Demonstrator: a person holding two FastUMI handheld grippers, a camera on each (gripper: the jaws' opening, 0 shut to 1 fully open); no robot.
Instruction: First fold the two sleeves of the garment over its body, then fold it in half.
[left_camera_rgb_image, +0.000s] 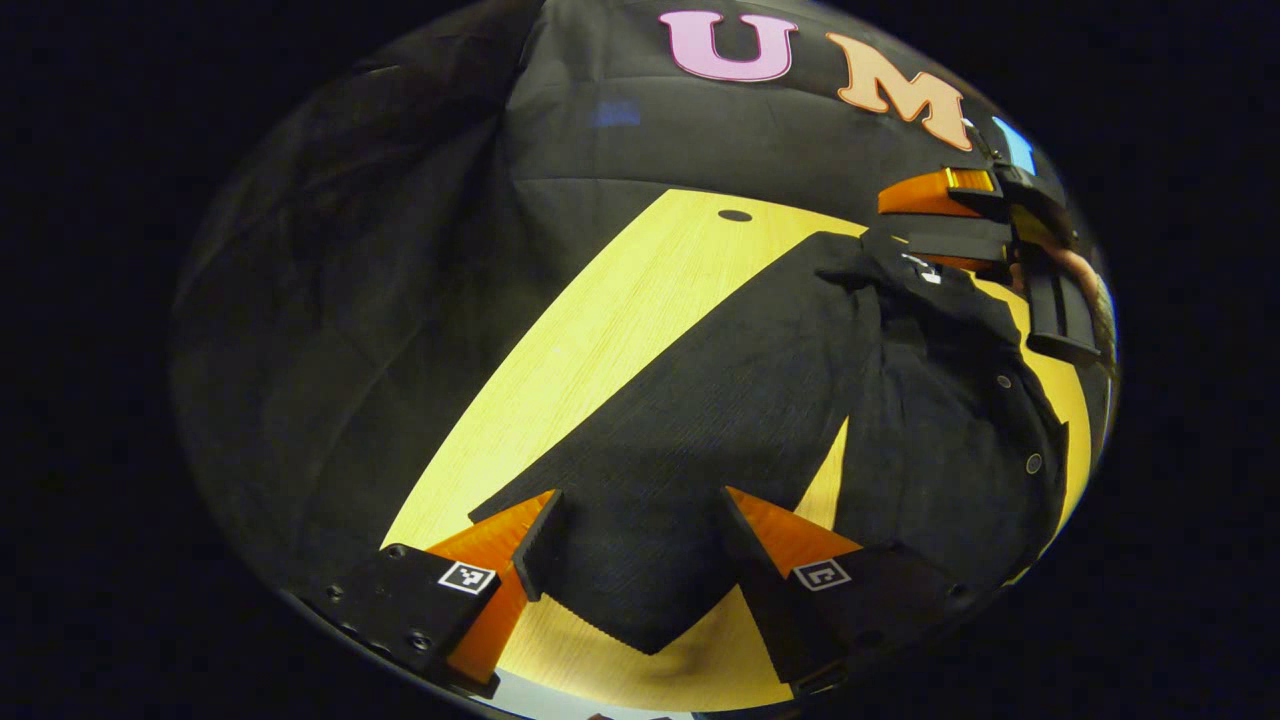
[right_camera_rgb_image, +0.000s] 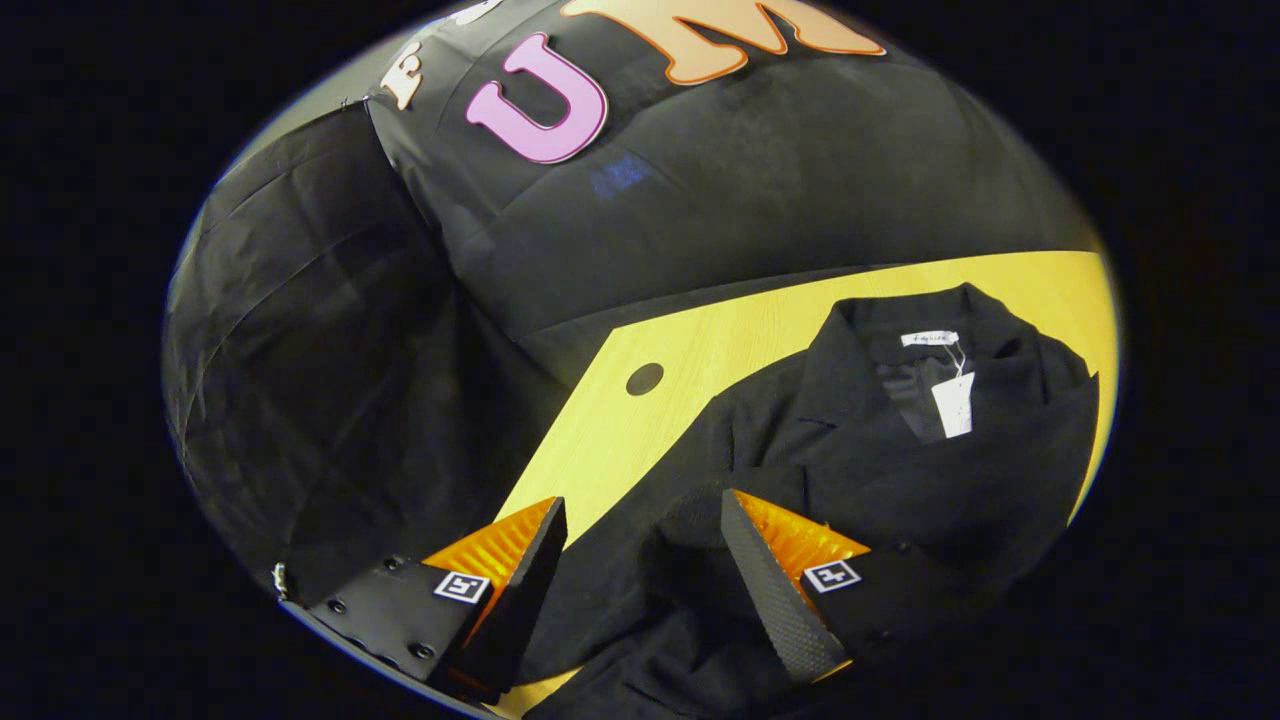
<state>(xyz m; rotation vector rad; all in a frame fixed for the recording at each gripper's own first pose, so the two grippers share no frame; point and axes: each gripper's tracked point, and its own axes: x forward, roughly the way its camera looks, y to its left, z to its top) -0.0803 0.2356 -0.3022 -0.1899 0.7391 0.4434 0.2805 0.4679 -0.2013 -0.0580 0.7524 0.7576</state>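
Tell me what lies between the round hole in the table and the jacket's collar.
In the right gripper view, bare wooden table lies between the hole and the jacket collar.

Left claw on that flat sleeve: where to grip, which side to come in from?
Take the sleeve at its cuff end, the pointed tip lying flat on the table between the open fingers of the left claw. Come in low from the cuff side, along the sleeve's length. That end is free, with bare wood on both sides, so one finger can probably slide under it.
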